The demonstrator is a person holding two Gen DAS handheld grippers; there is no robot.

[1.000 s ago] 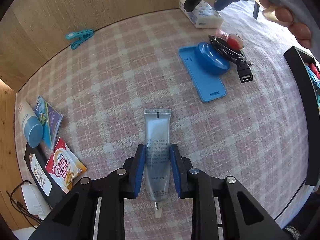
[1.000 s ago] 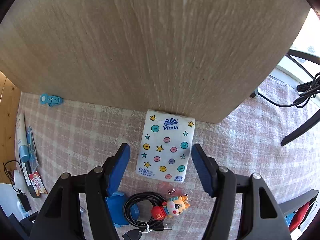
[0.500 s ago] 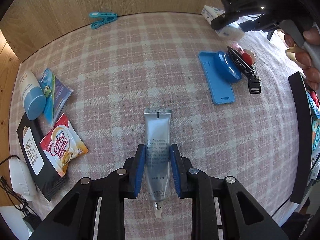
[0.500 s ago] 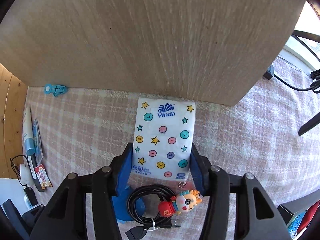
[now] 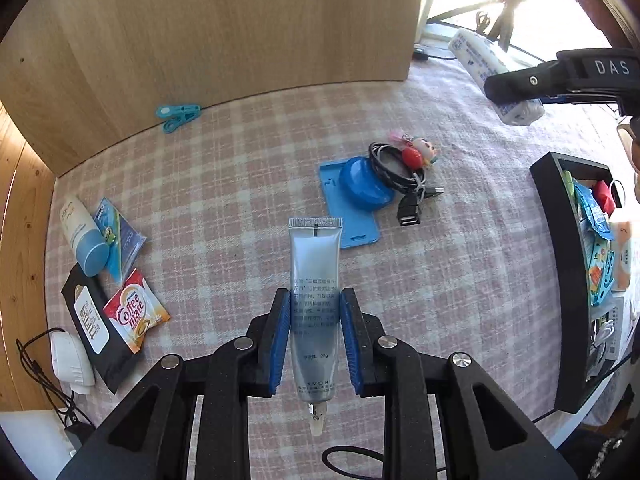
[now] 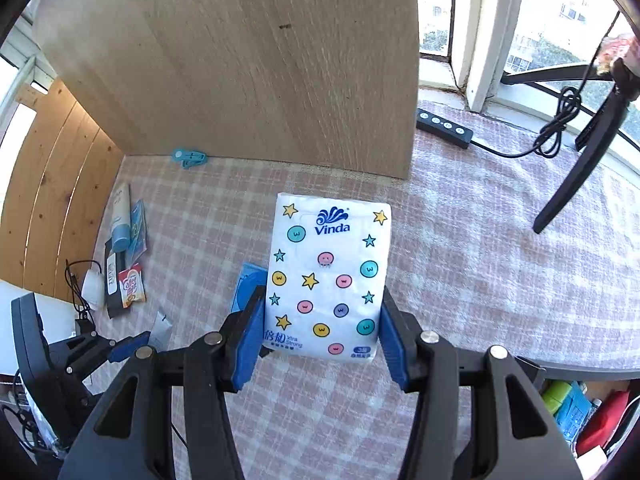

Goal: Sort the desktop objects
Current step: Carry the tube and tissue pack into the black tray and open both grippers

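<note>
The left claw (image 5: 315, 338) pinches a silver tube (image 5: 315, 292), lifted above the checked desk (image 5: 240, 184). The right claw (image 6: 320, 336) pinches a tissue pack (image 6: 328, 276), also held off the desk. A black tray (image 5: 560, 264) of sorted items stands at the desk's right edge.

A home desk is showing: a checked tablecloth (image 5: 224, 184), wood-panelled wall (image 6: 48, 184) and sunlit window (image 6: 540, 20).

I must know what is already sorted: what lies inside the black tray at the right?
In the black tray lie blue printed packets and something red. Its far side runs out of the picture, so the rest is unseen.
</note>
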